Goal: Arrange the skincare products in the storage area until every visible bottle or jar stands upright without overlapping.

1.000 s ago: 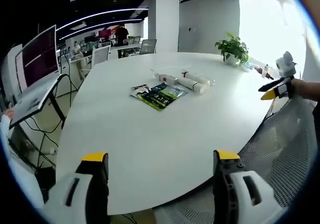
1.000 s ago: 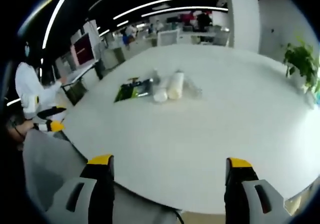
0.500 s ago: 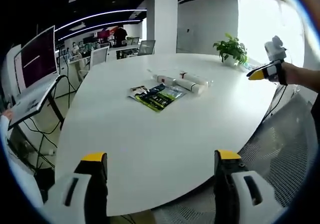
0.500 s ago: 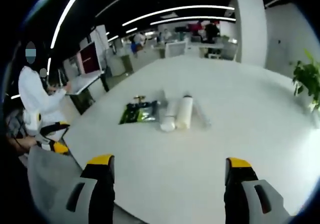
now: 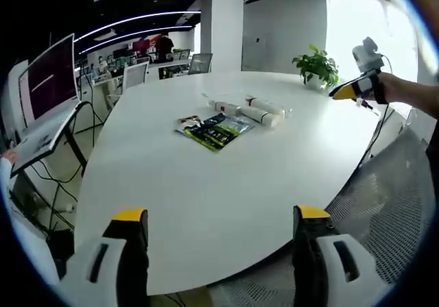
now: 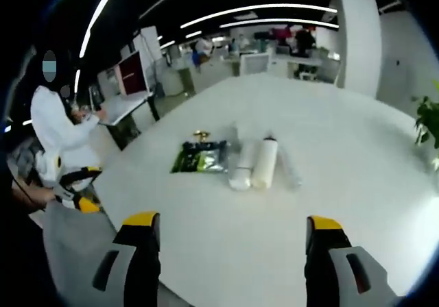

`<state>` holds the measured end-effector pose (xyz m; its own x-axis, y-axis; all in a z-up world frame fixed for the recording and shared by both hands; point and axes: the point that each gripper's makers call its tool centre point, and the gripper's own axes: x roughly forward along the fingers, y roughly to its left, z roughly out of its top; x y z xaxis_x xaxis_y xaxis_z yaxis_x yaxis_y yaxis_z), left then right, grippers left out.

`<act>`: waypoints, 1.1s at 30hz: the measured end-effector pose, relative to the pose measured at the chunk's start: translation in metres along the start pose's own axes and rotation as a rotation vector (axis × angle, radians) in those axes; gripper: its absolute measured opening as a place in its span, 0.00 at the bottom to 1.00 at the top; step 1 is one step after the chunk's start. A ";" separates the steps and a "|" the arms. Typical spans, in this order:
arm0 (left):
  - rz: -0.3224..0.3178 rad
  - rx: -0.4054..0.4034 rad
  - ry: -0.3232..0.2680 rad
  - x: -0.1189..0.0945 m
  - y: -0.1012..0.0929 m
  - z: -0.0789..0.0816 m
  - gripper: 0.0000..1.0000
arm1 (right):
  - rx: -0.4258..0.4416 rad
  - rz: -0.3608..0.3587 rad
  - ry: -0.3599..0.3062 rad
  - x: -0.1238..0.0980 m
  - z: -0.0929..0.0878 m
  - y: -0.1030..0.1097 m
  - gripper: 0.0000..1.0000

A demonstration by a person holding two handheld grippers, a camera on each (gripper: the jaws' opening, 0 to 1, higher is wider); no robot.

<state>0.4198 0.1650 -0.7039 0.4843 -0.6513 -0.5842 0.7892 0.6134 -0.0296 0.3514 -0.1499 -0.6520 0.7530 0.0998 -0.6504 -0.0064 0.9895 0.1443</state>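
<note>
White cylindrical bottles, two of them [image 6: 252, 163], lay on their sides, touching along their length, near the middle of the round white table [image 5: 206, 183]. A green foil sachet pack [image 6: 199, 159] sat just beside them at nine o'clock, a clear slim tube [image 6: 289, 168] at three. Right gripper [image 6: 233, 259] hovered well short at six o'clock, jaws spread and empty; left gripper [image 5: 215, 252] likewise. Recommended: approach one bottle across its width, grip near the cap, and stand it clear of its neighbour.

White bottles [image 6: 257, 164] lying flat, seemingly touching, mid-table.
</note>
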 end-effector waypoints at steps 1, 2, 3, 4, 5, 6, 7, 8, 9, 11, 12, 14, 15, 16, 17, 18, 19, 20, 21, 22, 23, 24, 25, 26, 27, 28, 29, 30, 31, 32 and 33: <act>0.001 0.000 0.000 0.000 0.000 0.000 0.82 | -0.006 0.003 0.002 0.001 0.004 0.000 0.90; 0.001 -0.001 0.000 0.000 0.000 0.000 0.82 | -0.012 0.005 0.003 0.002 0.007 0.001 0.90; 0.001 -0.002 0.000 0.000 0.000 0.000 0.82 | -0.024 0.007 0.005 0.003 0.011 0.001 0.90; 0.002 -0.001 0.000 0.000 0.000 0.000 0.82 | -0.031 0.006 0.006 0.003 0.014 0.001 0.90; 0.002 0.000 0.000 -0.001 0.000 0.000 0.82 | -0.040 0.008 0.009 0.004 0.019 0.001 0.90; 0.003 0.002 0.000 -0.001 0.000 0.000 0.82 | -0.048 0.010 0.009 0.005 0.022 0.002 0.90; 0.003 0.002 0.000 -0.001 0.000 0.000 0.81 | -0.054 0.011 0.008 0.006 0.025 0.002 0.90; 0.005 0.002 -0.001 -0.001 0.001 0.000 0.81 | -0.066 0.012 0.013 0.007 0.029 0.002 0.90; 0.005 0.001 -0.002 -0.001 0.001 0.000 0.81 | -0.071 0.013 0.015 0.008 0.030 0.002 0.90; 0.007 -0.003 -0.007 -0.001 0.001 0.001 0.81 | -0.087 0.019 0.024 0.010 0.035 0.002 0.90; 0.004 -0.004 -0.007 -0.001 0.000 0.001 0.81 | -0.096 0.022 0.023 0.011 0.039 0.003 0.89; -0.004 0.000 0.002 -0.001 -0.001 -0.001 0.80 | -0.106 0.029 0.019 0.013 0.046 0.006 0.89; -0.004 0.001 0.004 -0.001 -0.001 -0.001 0.80 | -0.110 0.030 0.017 0.014 0.049 0.006 0.89; -0.003 0.002 0.004 -0.001 -0.001 -0.001 0.80 | -0.117 0.035 0.016 0.016 0.052 0.008 0.89; -0.003 0.000 0.002 -0.001 -0.001 -0.001 0.80 | -0.119 0.037 0.016 0.018 0.054 0.008 0.88; -0.003 -0.002 0.002 -0.001 -0.001 -0.001 0.80 | -0.123 0.041 0.019 0.020 0.056 0.009 0.88; -0.002 -0.003 0.002 -0.001 -0.001 -0.001 0.80 | -0.126 0.044 0.020 0.022 0.058 0.010 0.87; -0.001 -0.004 0.003 -0.001 -0.001 -0.001 0.79 | -0.130 0.047 0.023 0.025 0.058 0.010 0.86; -0.001 -0.004 0.004 -0.001 -0.001 -0.001 0.79 | -0.137 0.050 0.034 0.029 0.058 0.011 0.85; -0.001 -0.005 0.005 -0.001 -0.001 -0.002 0.79 | -0.140 0.052 0.039 0.032 0.059 0.011 0.84; 0.001 -0.005 0.005 -0.001 0.000 -0.002 0.79 | -0.142 0.055 0.044 0.036 0.059 0.012 0.83; 0.001 -0.005 0.005 -0.001 0.000 -0.002 0.79 | -0.138 0.057 0.049 0.039 0.059 0.012 0.83; 0.001 -0.005 0.005 -0.001 0.000 -0.002 0.79 | -0.133 0.067 0.059 0.043 0.058 0.013 0.82; 0.001 -0.005 0.006 -0.001 0.000 -0.002 0.79 | -0.131 0.072 0.063 0.044 0.057 0.014 0.81; 0.001 -0.004 0.006 -0.001 0.000 -0.002 0.79 | -0.124 0.084 0.071 0.048 0.057 0.015 0.79; 0.001 -0.004 0.009 -0.001 0.000 -0.002 0.79 | -0.120 0.088 0.073 0.050 0.057 0.016 0.77; 0.000 -0.004 0.010 -0.001 0.000 -0.002 0.79 | -0.114 0.097 0.077 0.054 0.056 0.017 0.76; 0.001 -0.004 0.010 -0.001 0.000 -0.002 0.79 | -0.111 0.104 0.082 0.057 0.056 0.018 0.74; 0.001 -0.004 0.010 -0.001 0.000 -0.002 0.79 | -0.107 0.110 0.087 0.061 0.056 0.019 0.71; 0.000 -0.006 0.012 -0.001 0.000 -0.003 0.78 | -0.104 0.115 0.088 0.064 0.056 0.019 0.69; -0.001 -0.008 0.013 -0.001 0.000 -0.003 0.78 | -0.101 0.121 0.088 0.067 0.056 0.019 0.67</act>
<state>0.4179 0.1666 -0.7058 0.4785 -0.6459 -0.5949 0.7868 0.6162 -0.0362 0.4384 -0.1302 -0.6509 0.6823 0.2228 -0.6964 -0.1624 0.9748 0.1528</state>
